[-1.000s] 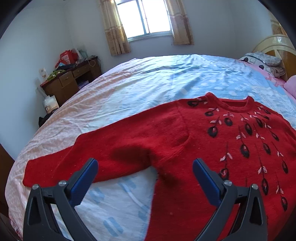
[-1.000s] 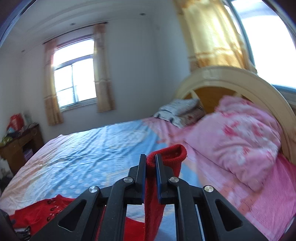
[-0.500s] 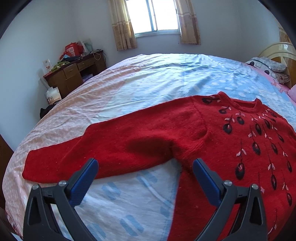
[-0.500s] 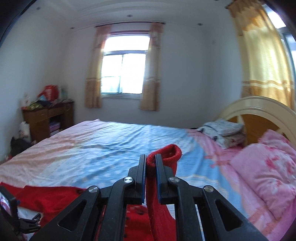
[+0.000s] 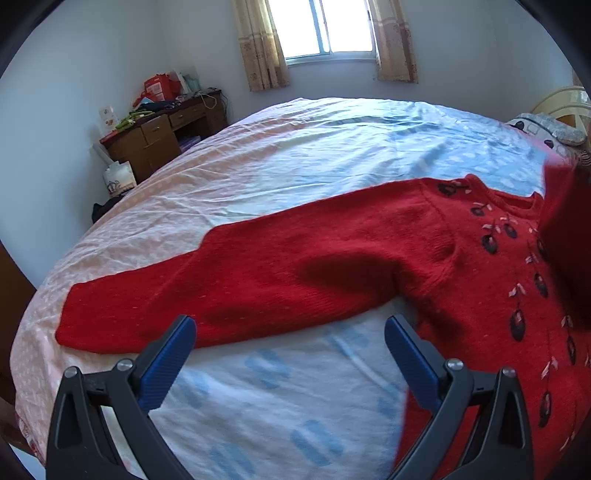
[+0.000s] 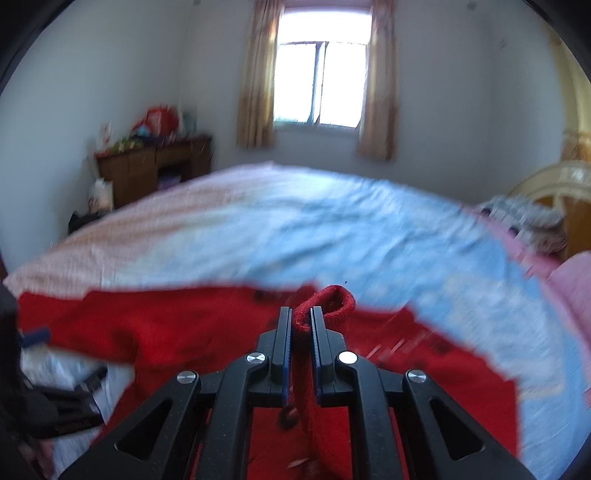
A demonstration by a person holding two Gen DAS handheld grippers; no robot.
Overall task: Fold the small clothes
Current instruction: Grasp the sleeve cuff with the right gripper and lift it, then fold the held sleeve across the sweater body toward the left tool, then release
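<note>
Cluttered wooden desk (image 5: pixel 162 129) beside curtained window (image 5: pixel 325 29); folded bedding (image 5: pixel 550 127) by cream headboard (image 6: pixel 546 184)

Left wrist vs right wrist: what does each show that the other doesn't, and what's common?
Left wrist only: the left gripper open and empty above the sheet, the sweater's left sleeve lying flat out to its cuff, and the dark leaf embroidery in sharp detail.

Right wrist only: the right gripper shut on the other sleeve's cuff, lifted over the sweater body, and a pink pillow at the far right. This view is motion-blurred.

Both: the red sweater, the blue and pink bedsheet, the curtained window and the cluttered wooden desk.
</note>
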